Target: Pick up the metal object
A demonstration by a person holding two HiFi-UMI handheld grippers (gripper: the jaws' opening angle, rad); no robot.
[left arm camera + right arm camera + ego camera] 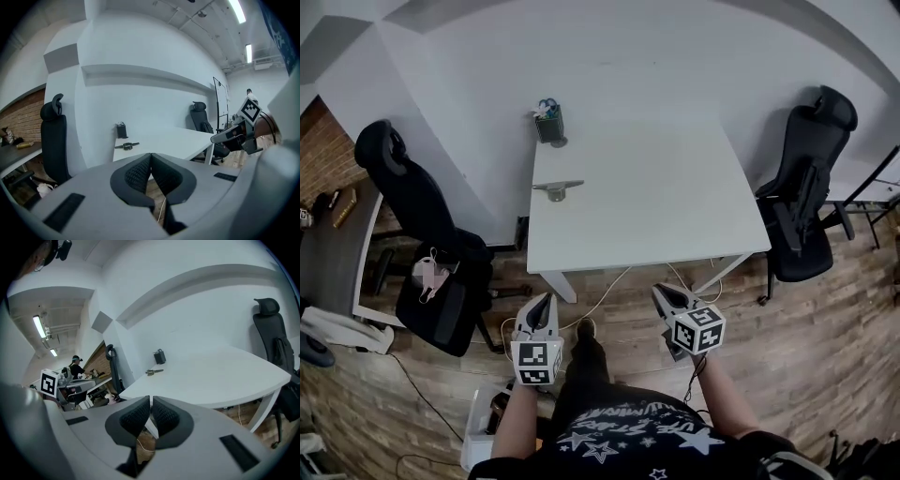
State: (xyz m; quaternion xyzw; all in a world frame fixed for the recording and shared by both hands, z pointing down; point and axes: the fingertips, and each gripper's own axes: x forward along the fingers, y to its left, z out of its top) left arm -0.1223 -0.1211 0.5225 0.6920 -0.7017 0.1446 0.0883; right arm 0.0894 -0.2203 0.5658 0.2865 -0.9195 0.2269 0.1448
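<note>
- the left gripper (546,298) is clenched: its 2 black, ribbed pads meet tip to tip with nothing between them. its shell is smooth grey plastic, and it carries a cube with square black-and-white markers.
- the right gripper (661,291) is built the same way, and its textured pads are also pressed together on nothing.
- both grippers hang over the floor (825,337) of brown wood-look planks, just short of the table's near edge.
- the metal object (556,190) is a slim, flat grey bar with a rounded lump at its middle. it lies on the table close to the left edge, well apart from both grippers.
- the table (656,197) has a smooth, white, square top on thin white legs.
- a dark, boxy pen holder (549,124) stands at the far left corner, beyond the metal object.
- 2 black high-backed office chairs flank the table, 1 on the left (422,225) and 1 on the right (802,187).
- a pale cable (600,291) curls on the planks under the table.
</note>
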